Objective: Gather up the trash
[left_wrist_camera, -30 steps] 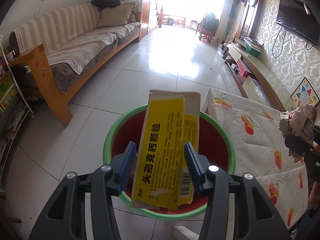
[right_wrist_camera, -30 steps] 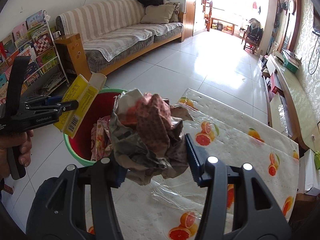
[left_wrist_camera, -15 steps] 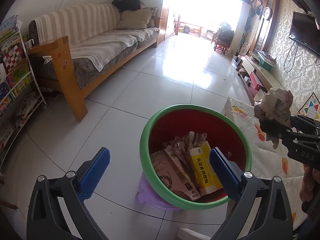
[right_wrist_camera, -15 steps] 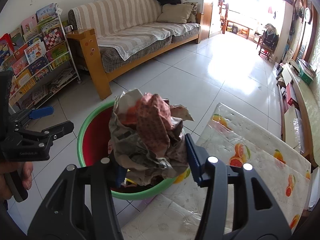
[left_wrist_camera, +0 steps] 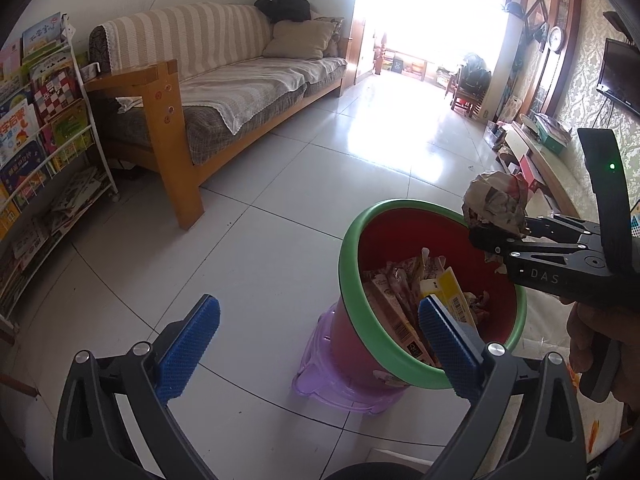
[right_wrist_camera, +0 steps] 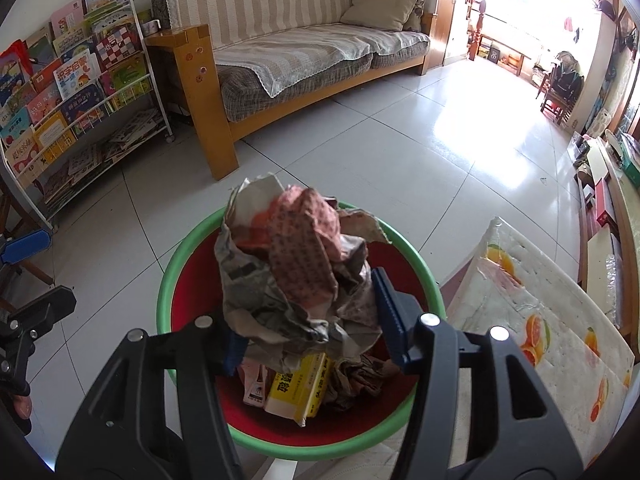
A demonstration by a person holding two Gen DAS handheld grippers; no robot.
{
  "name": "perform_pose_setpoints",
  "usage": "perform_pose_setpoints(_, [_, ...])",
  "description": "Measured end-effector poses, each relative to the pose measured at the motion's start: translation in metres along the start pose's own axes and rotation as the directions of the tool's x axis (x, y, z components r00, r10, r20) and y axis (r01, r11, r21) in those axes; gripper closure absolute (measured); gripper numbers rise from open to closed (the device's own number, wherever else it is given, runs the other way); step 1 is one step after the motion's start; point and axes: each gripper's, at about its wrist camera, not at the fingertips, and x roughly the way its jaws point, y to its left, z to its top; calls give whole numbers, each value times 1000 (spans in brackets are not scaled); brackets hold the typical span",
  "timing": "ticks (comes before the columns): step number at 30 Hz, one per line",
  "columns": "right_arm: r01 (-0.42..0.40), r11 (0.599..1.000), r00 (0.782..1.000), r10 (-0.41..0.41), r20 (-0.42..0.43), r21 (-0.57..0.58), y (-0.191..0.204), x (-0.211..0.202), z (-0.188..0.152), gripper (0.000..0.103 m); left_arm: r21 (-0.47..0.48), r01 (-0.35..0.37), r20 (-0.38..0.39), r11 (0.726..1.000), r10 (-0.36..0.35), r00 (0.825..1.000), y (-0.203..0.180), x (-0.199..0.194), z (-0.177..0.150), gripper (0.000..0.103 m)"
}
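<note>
1. Bookshelf (right_wrist_camera: 80,92) at far left – a white wire rack of children's books standing on the tiled floor (left_wrist_camera: 256,248), just beside the wooden sofa (right_wrist_camera: 280,52).
2. Left hand-held gripper (left_wrist_camera: 316,344) – jaws spread wide, blue pads (left_wrist_camera: 188,348) well apart, nothing between them. It hangs above the floor, with its right pad over the near rim of the bin.
3. Trash bin (right_wrist_camera: 172,280) – red inside, green rim, standing on a translucent purple stool (left_wrist_camera: 340,380). Inside lie a yellow carton (right_wrist_camera: 300,388), other flat packets and crumpled paper scraps.
4. Right hand-held gripper (right_wrist_camera: 308,320) – jaws clamped on a crumpled wad of paper (right_wrist_camera: 296,268), grey-brown with a reddish printed patch. In the right wrist view the wad sits directly over the bin opening; in the left wrist view it appears at the far right rim of the bin, above rim level and clear of the contents.
5. Worktop (right_wrist_camera: 560,344) at right – covered with a white cloth printed with oranges, its corner close beside the bin.
6. Low cabinet (left_wrist_camera: 548,168) along the right wall – carries boxes and papers, well apart from the bin.
</note>
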Motion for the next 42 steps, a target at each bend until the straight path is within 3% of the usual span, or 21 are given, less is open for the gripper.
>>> perform_pose_setpoints(3, [4, 1000, 1000, -4, -6, -13, 7, 4, 2, 41, -9, -1, -2, 1000, 1, 1000, 3, -2, -2, 8])
perform_pose_setpoints(5, [10, 1000, 1000, -10, -4, -22, 10, 4, 2, 15, -5, 0, -1, 1000, 0, 1000, 3, -2, -3, 8])
perform_pose_setpoints(7, [28, 999, 999, -28, 20, -29, 12, 0, 3, 5, -4, 0, -2, 1000, 0, 1000, 3, -2, -5, 8])
perform_pose_setpoints(18, [55, 998, 997, -54, 52, -23, 1, -33, -3, 5, 21, 1, 18, 1000, -2, 1000, -20, -15, -1, 8])
perform_pose_setpoints(27, [109, 993, 983, -114, 144, 39, -39, -114, -48, 5, 133, 34, 96, 990, -47, 994, -90, -48, -5, 8])
perform_pose_setpoints(35, [190, 961, 955, -228, 191, 200, -94, -191, -100, 5, 219, 97, 163, 971, -134, 977, -172, -87, -11, 8])
perform_pose_setpoints(42, [282, 904, 915, -354, 193, 321, -138, -252, -149, 5, 264, 139, 197, 954, -195, 961, -228, -117, -17, 8])
